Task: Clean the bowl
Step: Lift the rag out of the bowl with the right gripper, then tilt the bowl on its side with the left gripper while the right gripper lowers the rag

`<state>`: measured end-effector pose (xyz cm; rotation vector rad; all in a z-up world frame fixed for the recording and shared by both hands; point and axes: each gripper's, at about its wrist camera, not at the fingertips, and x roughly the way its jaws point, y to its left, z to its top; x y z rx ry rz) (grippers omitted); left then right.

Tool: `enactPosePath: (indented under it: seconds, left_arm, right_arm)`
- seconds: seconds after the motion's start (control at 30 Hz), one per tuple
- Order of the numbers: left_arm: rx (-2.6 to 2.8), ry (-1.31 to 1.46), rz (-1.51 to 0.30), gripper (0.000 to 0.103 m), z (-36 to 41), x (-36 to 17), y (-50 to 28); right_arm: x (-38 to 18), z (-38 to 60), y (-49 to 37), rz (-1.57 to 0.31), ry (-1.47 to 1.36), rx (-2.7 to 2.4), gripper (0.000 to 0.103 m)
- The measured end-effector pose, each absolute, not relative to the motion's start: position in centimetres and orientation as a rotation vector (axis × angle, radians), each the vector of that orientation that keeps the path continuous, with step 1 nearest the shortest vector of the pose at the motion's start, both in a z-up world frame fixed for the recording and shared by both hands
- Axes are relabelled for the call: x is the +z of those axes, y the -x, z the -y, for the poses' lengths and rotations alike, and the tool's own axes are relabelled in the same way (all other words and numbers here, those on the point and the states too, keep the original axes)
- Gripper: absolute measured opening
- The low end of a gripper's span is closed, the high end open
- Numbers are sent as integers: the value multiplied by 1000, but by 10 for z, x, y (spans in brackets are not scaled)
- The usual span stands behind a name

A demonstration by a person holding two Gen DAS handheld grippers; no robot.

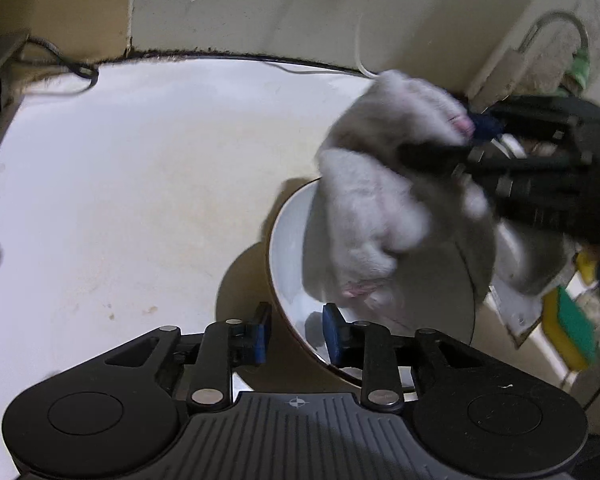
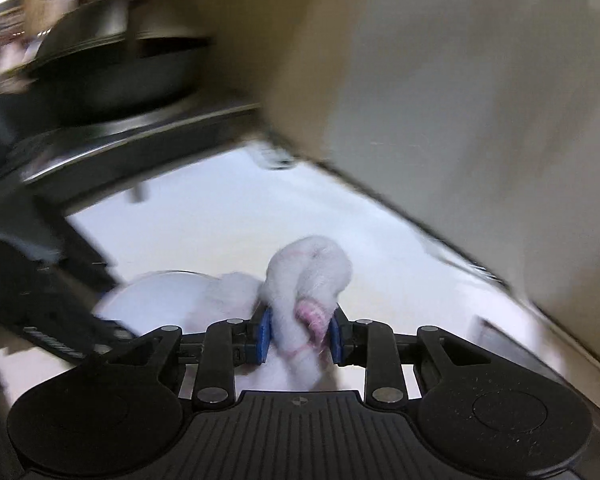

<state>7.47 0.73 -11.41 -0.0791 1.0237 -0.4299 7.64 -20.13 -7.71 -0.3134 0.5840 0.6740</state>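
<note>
Left wrist view: right gripper [image 1: 466, 136] pinches white cloth [image 1: 364, 208] over bowl [image 1: 288, 248]; left gripper [image 1: 296, 334] fingers straddle bowl rim w/ gaps, not clamped. Wiping prob mid-way.

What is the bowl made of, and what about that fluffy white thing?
The bowl looks like glazed ceramic: its pale inside is smooth and shiny, with a thin brown rim. It might be hard plastic instead. The fluffy thing is a cloth, soft and fuzzy like terry or fleece, bunched into folds with some pink stitching.
</note>
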Motion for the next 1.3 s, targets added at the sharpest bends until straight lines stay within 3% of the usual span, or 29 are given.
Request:
enactPosePath:
  seconds: [0.2,0.33,0.5,0.77,0.93,0.97,1.17,1.3]
  left_arm:
    - [-427,-52,-904,36,-9,-85,-51]
    - [-440,-199,-824,39,-6,-59,-26]
    - [-626,-450,-746,60,26,-38,-1]
    - [-698,-965,-729,62,83,-82,6]
    - [-708,-1124,-773,32,103,-106,-4]
    - [-717,-1136,-779,21,106,-107,-4]
    - [-725,-1141,-765,15,117,-111,-8]
    - [-735,-752,-946,12,107,-90,-50]
  right_arm:
    - [-70,284,-70,-503,-242,766,28]
    - [-66,309,-61,-401,-431,812,28]
    - [-44,323,-46,-294,-443,871,28]
    - [-30,334,-28,-192,-453,899,28]
    - [-20,341,-15,-131,-462,912,28]
    - [-19,342,-13,-131,-462,909,28]
    - [-40,339,-16,-200,-442,823,28]
    - [-57,341,-15,-226,-414,749,28]
